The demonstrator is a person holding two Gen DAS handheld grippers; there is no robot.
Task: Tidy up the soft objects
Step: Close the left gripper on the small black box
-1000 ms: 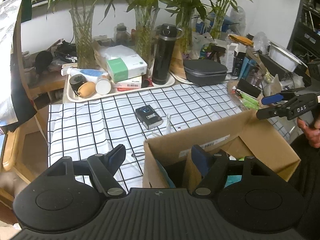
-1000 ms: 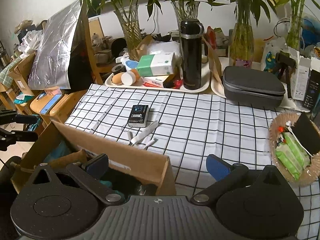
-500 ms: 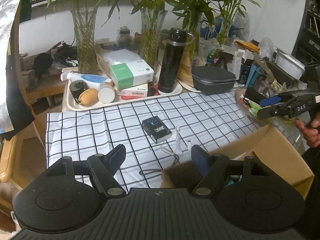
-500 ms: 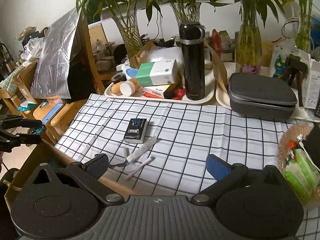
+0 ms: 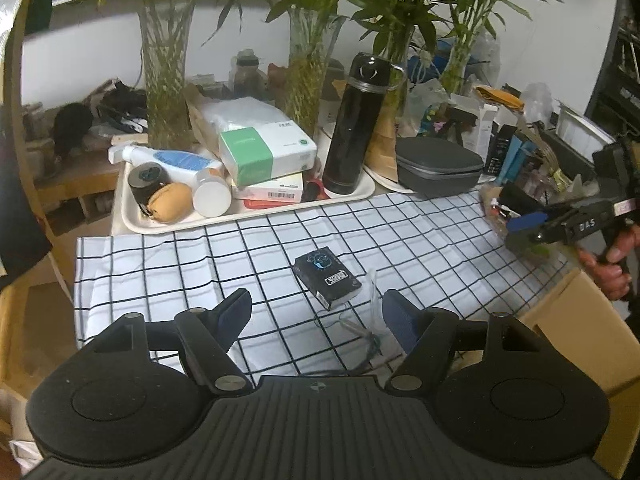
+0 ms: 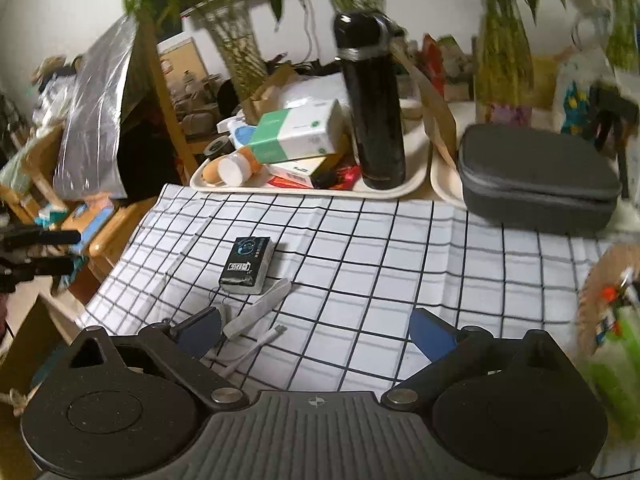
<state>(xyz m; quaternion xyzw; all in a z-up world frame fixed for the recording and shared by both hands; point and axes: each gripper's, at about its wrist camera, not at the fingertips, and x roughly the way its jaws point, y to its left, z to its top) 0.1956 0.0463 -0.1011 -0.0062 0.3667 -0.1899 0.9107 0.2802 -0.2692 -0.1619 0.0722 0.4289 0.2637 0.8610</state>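
Note:
My left gripper [image 5: 316, 316] is open and empty, low over the near edge of the white checked cloth [image 5: 240, 252]. My right gripper [image 6: 316, 330] is open and empty over the same cloth [image 6: 400, 248]; it also shows at the right of the left wrist view [image 5: 524, 226]. A small black box [image 5: 326, 276] lies on the cloth just ahead of the left gripper, also in the right wrist view [image 6: 246, 266]. Clear plastic wrappers and thin wires [image 6: 260, 312] lie beside it. A cardboard box [image 5: 576, 340] sits below the table edge at the right.
A white tray [image 5: 132, 220] at the back holds a tissue box [image 5: 266, 156], a black flask [image 5: 356, 128], a spray bottle and small items. A grey zip case [image 5: 438, 170] sits on a second tray. Glass vases with bamboo stand behind. A wicker basket [image 6: 600, 280] is at the right.
Both grippers have risen and moved forward over the cloth. The cardboard box has dropped out of the middle of both views towards the edges.

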